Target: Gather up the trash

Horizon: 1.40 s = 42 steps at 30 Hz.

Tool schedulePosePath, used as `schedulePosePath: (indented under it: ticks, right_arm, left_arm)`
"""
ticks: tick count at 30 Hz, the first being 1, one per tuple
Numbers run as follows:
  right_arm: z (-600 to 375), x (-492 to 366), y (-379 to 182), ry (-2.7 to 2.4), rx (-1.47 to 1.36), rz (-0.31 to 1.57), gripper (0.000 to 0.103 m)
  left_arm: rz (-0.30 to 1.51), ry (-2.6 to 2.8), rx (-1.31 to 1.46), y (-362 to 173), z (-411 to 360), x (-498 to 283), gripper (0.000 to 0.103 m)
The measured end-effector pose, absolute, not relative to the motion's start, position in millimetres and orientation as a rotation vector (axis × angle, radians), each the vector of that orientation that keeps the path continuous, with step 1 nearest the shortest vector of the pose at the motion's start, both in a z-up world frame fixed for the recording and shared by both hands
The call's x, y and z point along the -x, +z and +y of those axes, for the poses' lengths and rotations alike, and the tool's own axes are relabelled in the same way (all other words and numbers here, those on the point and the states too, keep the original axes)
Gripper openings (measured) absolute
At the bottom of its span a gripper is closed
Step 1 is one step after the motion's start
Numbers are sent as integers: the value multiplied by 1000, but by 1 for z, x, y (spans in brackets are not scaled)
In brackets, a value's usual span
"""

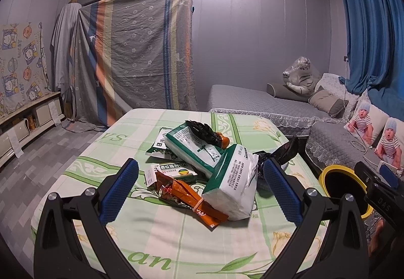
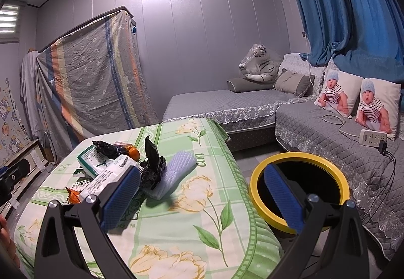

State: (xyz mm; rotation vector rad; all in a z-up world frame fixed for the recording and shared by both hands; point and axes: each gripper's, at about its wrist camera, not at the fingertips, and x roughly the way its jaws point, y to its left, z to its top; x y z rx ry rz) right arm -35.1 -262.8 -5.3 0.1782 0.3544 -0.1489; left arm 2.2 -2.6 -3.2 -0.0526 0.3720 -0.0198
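A pile of trash lies on the table's green floral cloth. It holds a white-green tissue pack, a second pack, an orange wrapper, a small medicine box and a crumpled black bag. My left gripper hovers open just in front of the pile, with nothing between its blue pads. In the right wrist view, a white foam net and a black bag lie beside the tissue pack. My right gripper is open and empty over the table's right edge. The yellow-rimmed bin stands on the floor beside it.
A grey quilted sofa wraps around behind and to the right of the bin. It carries printed pillows and a power strip with trailing cables. A sheet-draped cabinet stands at the back. Grey floor lies left of the table.
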Motion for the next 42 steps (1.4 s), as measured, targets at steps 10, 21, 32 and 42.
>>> schedulePosePath:
  ticks: [10, 21, 32, 42]
  right_arm:
    - [-262, 35, -6, -148, -175, 350, 95]
    - [-261, 9, 3, 98, -168, 327, 95]
    - [-265, -109, -12, 319, -274, 576, 95]
    - [-232, -176, -55, 333, -293, 733, 95]
  left_arm:
    - [379, -32, 59, -4, -2, -2, 95]
    - [409, -34, 110, -10, 21, -6, 95]
    - [666, -135, 432, -69, 98, -41, 95]
    - [664, -272, 367, -78, 78, -46, 95]
